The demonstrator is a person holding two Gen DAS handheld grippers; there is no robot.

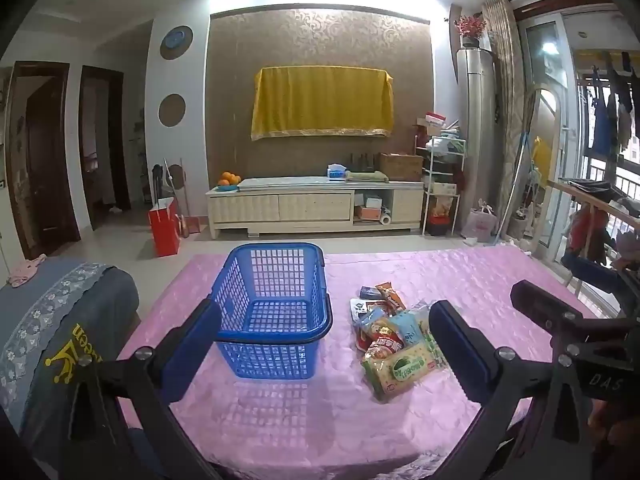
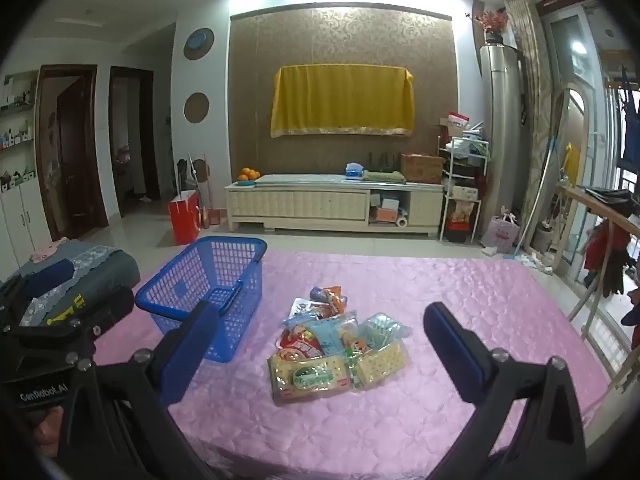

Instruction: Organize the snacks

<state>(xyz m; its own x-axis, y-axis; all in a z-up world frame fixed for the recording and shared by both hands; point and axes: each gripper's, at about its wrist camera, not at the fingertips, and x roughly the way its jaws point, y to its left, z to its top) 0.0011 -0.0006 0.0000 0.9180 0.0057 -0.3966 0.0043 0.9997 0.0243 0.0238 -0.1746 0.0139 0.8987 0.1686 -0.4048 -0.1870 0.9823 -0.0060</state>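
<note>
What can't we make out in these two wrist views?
- Snack pile: lower packets hidden under the top ones in both views; count unclear.
- Packet labels: too small and blurred to read.
- Left wrist view: the gripper's right finger covers the pile's right edge.
- Basket: right wrist view, near corner behind the left finger.

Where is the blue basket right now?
The blue basket sits on the pink tablecloth, left of the snack pile and apart from it. In the right wrist view it stands at centre-left, nothing inside it.
</note>
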